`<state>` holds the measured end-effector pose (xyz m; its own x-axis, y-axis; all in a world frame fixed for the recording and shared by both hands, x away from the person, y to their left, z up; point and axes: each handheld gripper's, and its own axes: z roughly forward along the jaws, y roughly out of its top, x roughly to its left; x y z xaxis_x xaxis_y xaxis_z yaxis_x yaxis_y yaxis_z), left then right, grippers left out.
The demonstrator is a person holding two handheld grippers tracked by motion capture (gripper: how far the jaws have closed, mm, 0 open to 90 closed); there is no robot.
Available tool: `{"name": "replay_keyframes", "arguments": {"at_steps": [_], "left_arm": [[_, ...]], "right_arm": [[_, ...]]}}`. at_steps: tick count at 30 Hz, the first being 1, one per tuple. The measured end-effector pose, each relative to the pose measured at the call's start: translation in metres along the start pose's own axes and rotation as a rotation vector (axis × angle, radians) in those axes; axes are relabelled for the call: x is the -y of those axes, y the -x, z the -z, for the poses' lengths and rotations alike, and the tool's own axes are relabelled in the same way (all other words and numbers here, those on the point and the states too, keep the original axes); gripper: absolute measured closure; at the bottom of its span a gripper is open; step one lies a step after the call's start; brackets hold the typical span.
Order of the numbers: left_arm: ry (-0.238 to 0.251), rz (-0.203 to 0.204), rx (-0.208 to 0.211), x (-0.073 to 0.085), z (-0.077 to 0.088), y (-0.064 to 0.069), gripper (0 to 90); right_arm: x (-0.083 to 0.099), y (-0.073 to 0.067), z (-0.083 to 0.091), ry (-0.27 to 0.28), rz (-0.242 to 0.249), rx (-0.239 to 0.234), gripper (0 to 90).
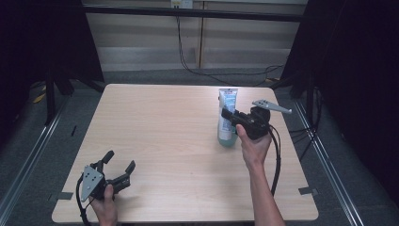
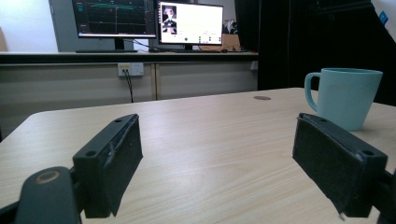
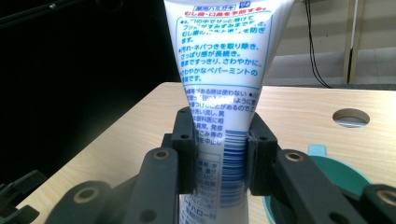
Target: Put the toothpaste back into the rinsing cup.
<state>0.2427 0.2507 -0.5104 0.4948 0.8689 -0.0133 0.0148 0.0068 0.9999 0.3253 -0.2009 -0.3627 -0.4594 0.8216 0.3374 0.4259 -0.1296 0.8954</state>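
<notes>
The right gripper has its jaws clamped on a white toothpaste tube, which stands upright over a teal mug on the right side of the wooden table, toward the far edge. In the right gripper view the pads pinch the tube across its lower body, and the mug's rim lies just below and to the right; from the high view the tube's lower end seems to sit at or inside the mug, though the cap end is hidden.

The step in hand looks like standing the tube in the mug. To do it well, I would keep the tube vertical, centre it over the opening, lower it until the hidden end meets the bottom, and only then ease the jaws apart so it leans on the rim instead of tipping the mug.

The left gripper rests at the near left corner with its jaws wide apart and nothing between them; its view shows the mug far to the right.

The tube carries blue Japanese print, including "ペパーミント" (peppermint), with red characters at the top and a barcode lower down. No brand name is legible.
</notes>
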Motion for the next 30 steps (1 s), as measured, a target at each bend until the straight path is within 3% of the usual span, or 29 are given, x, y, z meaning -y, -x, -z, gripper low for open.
{"name": "replay_keyframes", "arguments": {"at_steps": [12,30], "left_arm": [[0.0,0.0,0.0,0.0,0.0,0.0,15.7],[-0.007,-0.007,0.002,0.0,0.001,0.0,15.7]], "right_arm": [[-0.015,0.01,0.0,0.013,-0.001,0.024,70.4],[-0.021,0.023,-0.016,-0.019,0.008,0.066,70.2]]}}
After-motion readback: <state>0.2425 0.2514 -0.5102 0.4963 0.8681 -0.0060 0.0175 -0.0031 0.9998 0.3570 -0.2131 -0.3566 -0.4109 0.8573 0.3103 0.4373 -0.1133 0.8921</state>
